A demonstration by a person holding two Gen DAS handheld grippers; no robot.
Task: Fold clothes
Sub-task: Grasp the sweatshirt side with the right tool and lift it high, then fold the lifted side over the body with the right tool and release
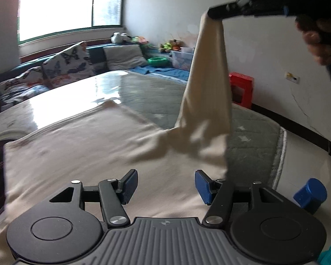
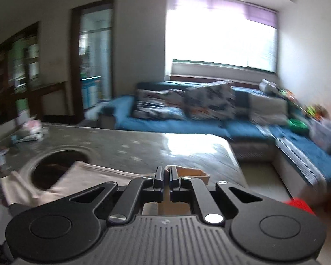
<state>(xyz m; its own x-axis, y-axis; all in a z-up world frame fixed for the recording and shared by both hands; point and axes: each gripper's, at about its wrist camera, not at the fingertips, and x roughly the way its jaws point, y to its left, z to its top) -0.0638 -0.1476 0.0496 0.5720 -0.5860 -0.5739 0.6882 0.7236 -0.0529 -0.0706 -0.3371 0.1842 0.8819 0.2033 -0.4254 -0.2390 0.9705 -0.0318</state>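
A cream long-sleeved garment [image 1: 88, 145] lies spread flat on the grey quilted table [image 1: 147, 97]. Its right sleeve [image 1: 207, 77] is pulled up and hangs taut from my right gripper [image 1: 211, 13], which a hand [image 1: 320, 44] holds high at the upper right. In the right wrist view, that gripper [image 2: 164, 172] is shut, with a fold of the cream cloth [image 2: 187, 172] pinched at its tips. My left gripper [image 1: 166, 185] hovers low over the garment's near edge. Its blue pads [image 1: 130, 185] stand apart with nothing between them.
A dark round hole [image 2: 55, 167] in the table sits by the garment's left side. Small items [image 2: 31, 132] lie at the table's far left. A red box [image 1: 241, 88] and a blue cylinder [image 1: 310, 194] are on the floor to the right. A blue sofa [image 2: 209, 128] with cushions stands behind.
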